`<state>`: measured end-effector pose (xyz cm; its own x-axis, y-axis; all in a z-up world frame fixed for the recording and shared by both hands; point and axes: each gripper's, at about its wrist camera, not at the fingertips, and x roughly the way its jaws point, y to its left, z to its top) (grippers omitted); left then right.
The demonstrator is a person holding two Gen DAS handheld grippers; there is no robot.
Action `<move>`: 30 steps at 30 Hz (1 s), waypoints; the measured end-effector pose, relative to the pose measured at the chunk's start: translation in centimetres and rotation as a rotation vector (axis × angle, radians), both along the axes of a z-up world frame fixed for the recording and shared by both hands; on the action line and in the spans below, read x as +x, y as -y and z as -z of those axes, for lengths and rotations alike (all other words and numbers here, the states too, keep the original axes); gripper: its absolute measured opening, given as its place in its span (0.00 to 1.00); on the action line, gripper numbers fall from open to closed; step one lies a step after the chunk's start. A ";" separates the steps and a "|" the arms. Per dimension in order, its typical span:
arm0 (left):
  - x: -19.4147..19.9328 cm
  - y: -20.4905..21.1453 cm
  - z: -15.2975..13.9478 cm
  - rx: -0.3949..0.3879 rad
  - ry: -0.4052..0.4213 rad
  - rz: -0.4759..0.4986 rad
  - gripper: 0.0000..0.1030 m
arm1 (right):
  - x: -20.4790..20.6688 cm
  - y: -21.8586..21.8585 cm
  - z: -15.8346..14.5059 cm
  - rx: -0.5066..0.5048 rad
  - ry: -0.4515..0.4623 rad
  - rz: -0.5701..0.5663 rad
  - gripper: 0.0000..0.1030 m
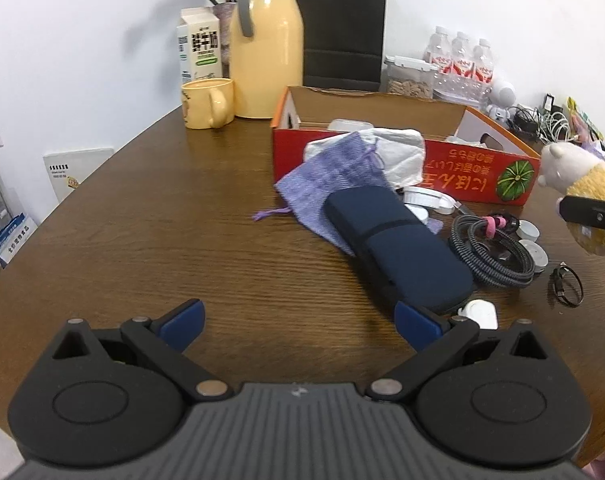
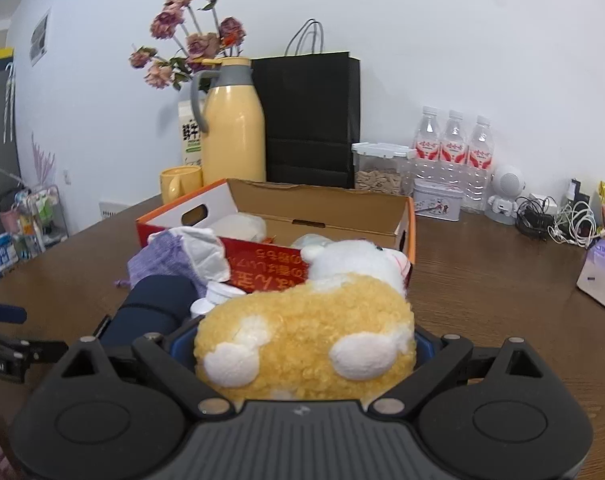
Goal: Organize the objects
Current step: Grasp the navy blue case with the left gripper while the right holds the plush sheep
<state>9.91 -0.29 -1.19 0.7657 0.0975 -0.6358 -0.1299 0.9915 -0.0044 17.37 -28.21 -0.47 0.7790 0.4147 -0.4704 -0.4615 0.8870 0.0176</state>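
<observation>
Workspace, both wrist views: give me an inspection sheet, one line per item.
Surface: brown wooden table, bare on the left side.
Job's things: plush toy in the right gripper; open cardboard box behind it; navy case lying on a purple pouch; white cloth draped on the box edge.
Clutter: yellow thermos, yellow mug, black paper bag, water bottles, tissue pack.
Grippers: left gripper open over bare table; right closed on the toy.
Cables: braided cable coil by the case; tangled chargers at the wall.
Surroundings: white wall, wire rack at left.
</observation>
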 end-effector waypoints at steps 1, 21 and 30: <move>0.3 0.4 0.0 0.004 -0.004 0.003 1.00 | 0.2 0.2 0.1 0.009 0.000 0.002 0.93; 8.7 5.6 0.9 -0.023 -0.023 -0.160 0.99 | 2.6 1.4 3.0 0.109 0.021 0.021 0.93; 9.2 6.6 2.0 -0.027 -0.041 -0.136 0.74 | 2.3 1.4 3.3 0.108 0.031 0.029 0.93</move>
<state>19.13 -6.90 -3.24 0.7198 0.1812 -0.6701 -0.2639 0.9643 -0.0228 19.64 -29.60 -3.76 0.8048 0.4393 -0.3992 -0.4379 0.8934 0.1002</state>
